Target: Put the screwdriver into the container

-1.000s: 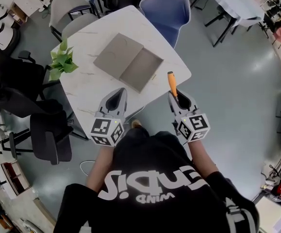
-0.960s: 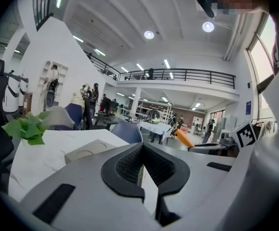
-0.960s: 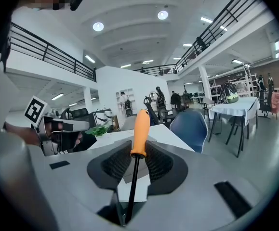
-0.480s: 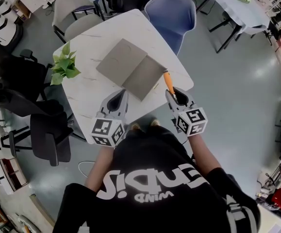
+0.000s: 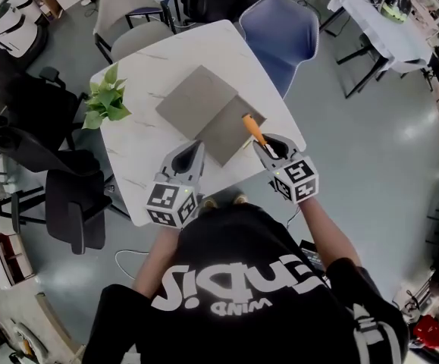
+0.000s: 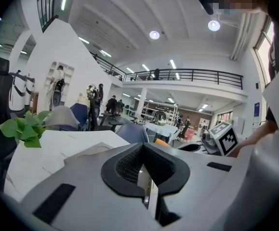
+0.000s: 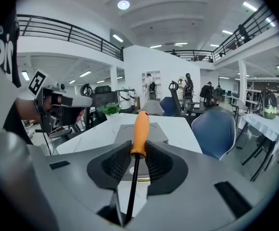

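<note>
An orange-handled screwdriver [image 5: 251, 128] with a black shaft sits between the jaws of my right gripper [image 5: 268, 146], which is shut on it at the base of the handle. The handle points away from me, over the near right part of the grey open container [image 5: 223, 136] on the white table [image 5: 136, 139]. In the right gripper view the screwdriver [image 7: 140, 129] stands up from the right gripper [image 7: 132, 153], with the container [image 7: 157, 133] behind it. My left gripper [image 5: 189, 158] hovers over the table's near edge, left of the container, shut and holding nothing. Its jaws [image 6: 143, 165] meet.
A potted green plant [image 5: 107, 105] stands at the table's left edge. The container's flat lid [image 5: 196, 97] lies open towards the far side. A blue chair [image 5: 280, 29] and a grey chair [image 5: 132, 10] stand behind the table, black office chairs [image 5: 75, 203] to its left.
My right gripper has carried the screwdriver leftwards and forwards, from beyond the table's right edge to above the container's near right part. The left gripper has barely moved.
</note>
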`<action>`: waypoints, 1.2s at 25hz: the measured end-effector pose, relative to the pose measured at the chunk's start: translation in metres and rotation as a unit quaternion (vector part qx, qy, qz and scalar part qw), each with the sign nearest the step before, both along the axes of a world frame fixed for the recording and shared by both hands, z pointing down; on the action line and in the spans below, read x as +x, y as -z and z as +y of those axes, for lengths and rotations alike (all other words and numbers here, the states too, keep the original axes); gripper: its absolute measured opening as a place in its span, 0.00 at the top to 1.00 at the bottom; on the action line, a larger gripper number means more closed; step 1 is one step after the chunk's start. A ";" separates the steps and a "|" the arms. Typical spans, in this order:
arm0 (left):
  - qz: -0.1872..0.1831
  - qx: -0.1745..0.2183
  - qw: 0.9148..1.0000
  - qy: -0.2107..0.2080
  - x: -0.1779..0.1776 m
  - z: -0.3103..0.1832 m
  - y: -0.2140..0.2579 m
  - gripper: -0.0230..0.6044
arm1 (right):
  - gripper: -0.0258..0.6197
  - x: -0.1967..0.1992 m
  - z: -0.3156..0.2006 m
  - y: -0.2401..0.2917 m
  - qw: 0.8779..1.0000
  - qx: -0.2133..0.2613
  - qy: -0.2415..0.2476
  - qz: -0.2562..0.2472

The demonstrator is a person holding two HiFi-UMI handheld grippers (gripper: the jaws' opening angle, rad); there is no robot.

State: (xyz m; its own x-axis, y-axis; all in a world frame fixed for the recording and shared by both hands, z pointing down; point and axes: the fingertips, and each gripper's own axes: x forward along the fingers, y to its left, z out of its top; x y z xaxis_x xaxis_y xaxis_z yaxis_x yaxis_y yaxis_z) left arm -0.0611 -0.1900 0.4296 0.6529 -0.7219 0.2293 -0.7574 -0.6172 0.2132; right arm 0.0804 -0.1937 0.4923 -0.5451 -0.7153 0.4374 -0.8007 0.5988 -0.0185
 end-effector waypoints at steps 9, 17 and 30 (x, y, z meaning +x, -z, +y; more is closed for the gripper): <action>-0.001 -0.010 1.000 0.009 0.002 -0.005 -0.008 0.94 | 0.83 -0.019 -0.021 -0.036 0.991 -0.016 0.103 0.080; -0.004 -0.016 1.000 0.015 0.003 -0.010 -0.012 0.94 | 0.83 -0.037 -0.038 -0.060 0.960 -0.013 0.218 0.173; 0.001 -0.032 0.999 0.039 -0.011 -0.018 -0.018 0.94 | 0.83 -0.063 -0.042 -0.103 0.884 -0.013 0.382 0.270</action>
State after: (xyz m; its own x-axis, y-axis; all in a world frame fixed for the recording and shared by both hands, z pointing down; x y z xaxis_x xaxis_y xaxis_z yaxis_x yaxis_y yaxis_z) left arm -0.0720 -0.2084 0.4479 0.5957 -0.7547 0.2749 -0.8021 -0.5415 0.2517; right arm 0.0170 -0.2362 0.5958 -0.5707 -0.2146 0.7926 -0.0590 0.9735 0.2211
